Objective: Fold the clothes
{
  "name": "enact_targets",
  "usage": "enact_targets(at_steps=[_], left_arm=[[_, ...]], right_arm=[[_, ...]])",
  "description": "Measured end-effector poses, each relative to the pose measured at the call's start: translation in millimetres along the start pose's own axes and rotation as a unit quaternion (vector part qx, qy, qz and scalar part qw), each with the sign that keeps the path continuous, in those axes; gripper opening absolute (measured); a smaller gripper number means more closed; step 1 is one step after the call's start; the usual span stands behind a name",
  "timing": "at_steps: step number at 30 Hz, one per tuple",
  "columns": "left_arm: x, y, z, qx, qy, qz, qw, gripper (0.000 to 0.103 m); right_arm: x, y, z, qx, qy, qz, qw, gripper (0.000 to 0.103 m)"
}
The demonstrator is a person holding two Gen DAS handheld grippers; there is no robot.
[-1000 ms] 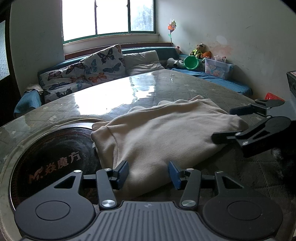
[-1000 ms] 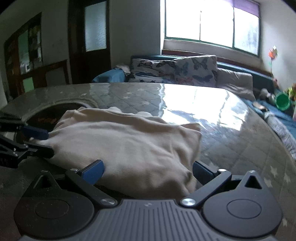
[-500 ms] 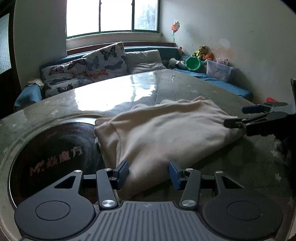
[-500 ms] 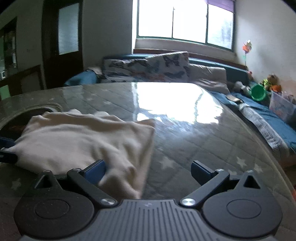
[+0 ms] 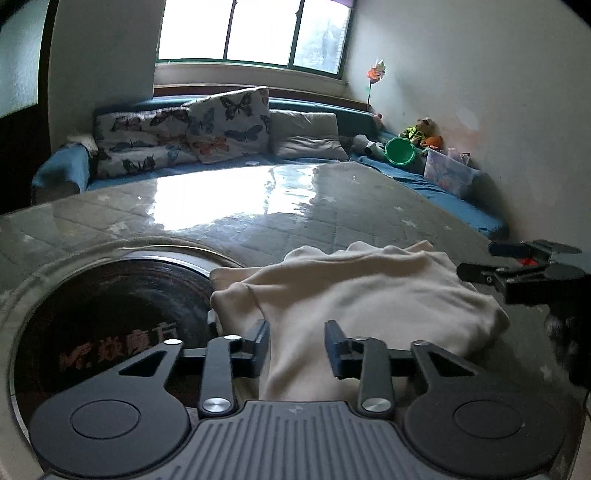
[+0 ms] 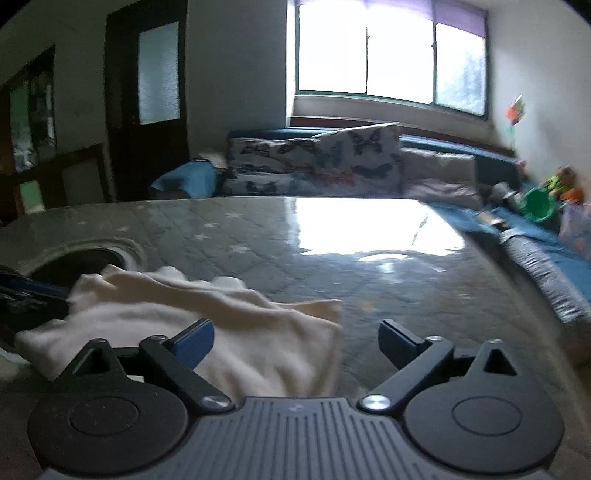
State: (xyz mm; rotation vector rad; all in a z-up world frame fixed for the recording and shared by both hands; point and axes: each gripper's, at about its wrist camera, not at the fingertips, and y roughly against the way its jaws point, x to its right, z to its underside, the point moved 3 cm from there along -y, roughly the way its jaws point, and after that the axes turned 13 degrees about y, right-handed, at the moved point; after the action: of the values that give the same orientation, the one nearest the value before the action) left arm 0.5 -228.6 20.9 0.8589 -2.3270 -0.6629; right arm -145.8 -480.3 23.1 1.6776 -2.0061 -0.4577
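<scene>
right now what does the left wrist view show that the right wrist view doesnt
Only the left wrist view shows the dark round inset with its printed lettering and the clear storage box. Only the right wrist view shows the dark door with a frosted pane. Both share the cream garment on the quilted table, the butterfly cushions, the window and the green bucket.

Your left gripper (image 5: 297, 345) sits at near edge of garment (image 5: 354, 299); garment lies on table (image 5: 280, 218), overlapping round inset (image 5: 110, 317) on its left. Your right gripper (image 6: 295, 341) stands at garment's (image 6: 207, 325) right end. Sofa (image 5: 229, 158) behind table; cushions (image 5: 229, 125) on sofa.
</scene>
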Motion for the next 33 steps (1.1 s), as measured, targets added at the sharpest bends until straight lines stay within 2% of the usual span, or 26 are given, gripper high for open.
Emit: enact_targets(at_steps=[5,8,10,14,17,18,20,21,26,33], left_arm=[[-5.1,-18.9,-4.6,-0.011,0.007,-0.01,0.9999,0.031],[-9.5,-24.4,-5.5,-0.014,0.01,-0.017,0.9997,0.031],[-12.3,-26.2,-6.3,-0.015,0.011,-0.021,0.9996,0.031],[-16.6,-25.8,-6.5,-0.014,0.014,-0.029,0.9994,0.031],[-16.5,-20.3,-6.1,-0.008,0.012,-0.032,0.9994,0.032],[-15.9,-17.8,-5.8,-0.006,0.011,-0.034,0.9994,0.034],[-15.0,-13.3,-4.3,0.0,0.01,-0.041,0.9991,0.046],[-14.4,-10.7,-3.1,0.003,0.009,-0.045,0.9989,0.047],[-14.8,-6.0,1.5,0.0,0.02,-0.053,0.9984,0.055],[-19.4,-9.7,5.8,-0.011,0.048,-0.062,0.9968,0.057]], right_arm=[[-6.8,-12.5,-5.4,0.005,-0.026,-0.082,0.996,0.085],[-5.3,-27.8,-3.6,-0.014,-0.031,-0.098,0.995,0.085],[3.4,-38.4,1.2,-0.032,-0.049,-0.093,0.994,0.084],[13.0,-33.6,0.8,-0.022,-0.06,-0.091,0.994,0.083],[16.2,-22.6,-0.9,-0.011,-0.048,-0.067,0.997,0.083],[17.8,-21.4,0.0,-0.012,-0.044,-0.058,0.997,0.083],[22.6,-21.1,3.4,-0.019,-0.042,-0.046,0.998,0.083],[25.7,-21.2,5.9,-0.023,-0.045,-0.042,0.998,0.083],[40.1,-22.5,21.3,-0.042,-0.076,-0.05,0.995,0.083],[35.0,-17.7,28.7,-0.042,-0.075,-0.058,0.995,0.084]])
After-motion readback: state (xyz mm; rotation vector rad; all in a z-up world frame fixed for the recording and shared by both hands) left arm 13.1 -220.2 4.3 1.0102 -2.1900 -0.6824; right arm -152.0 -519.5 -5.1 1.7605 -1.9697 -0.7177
